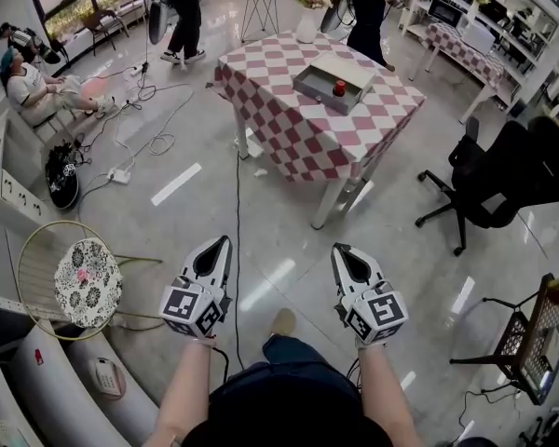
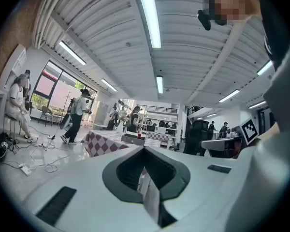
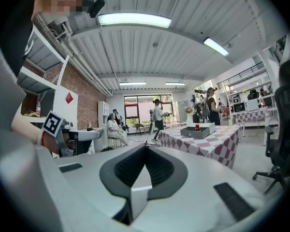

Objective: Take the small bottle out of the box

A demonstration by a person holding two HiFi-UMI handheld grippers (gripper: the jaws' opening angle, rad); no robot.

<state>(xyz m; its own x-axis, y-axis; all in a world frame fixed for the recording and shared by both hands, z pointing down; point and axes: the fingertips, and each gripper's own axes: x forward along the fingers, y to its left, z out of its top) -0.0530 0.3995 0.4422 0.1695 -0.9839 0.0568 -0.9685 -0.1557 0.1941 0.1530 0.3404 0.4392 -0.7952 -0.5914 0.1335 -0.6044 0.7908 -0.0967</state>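
Head view, looking steeply down: a person stands on a glossy grey floor and holds 2 white two-jaw grippers low in front. The left gripper (image 1: 224,244) has its jaws pressed together with nothing between them. The right gripper (image 1: 339,250) is the same, its jaws tight together and empty. Both point toward 12 o'clock.

Well apart from them, at 12 o'clock, stands a table under a red-and-white chequered cloth (image 1: 289,133). A shallow grey open box (image 1: 317,93) rests on the tabletop. The small red-capped bottle (image 1: 339,88) stands upright inside the box, toward its 4 o'clock side.

A white vase of flowers (image 1: 307,21) sits at the table's far edge, at 12 o'clock from the box. A black wheeled office chair (image 1: 503,175) stands on the floor at 2 o'clock from the person.
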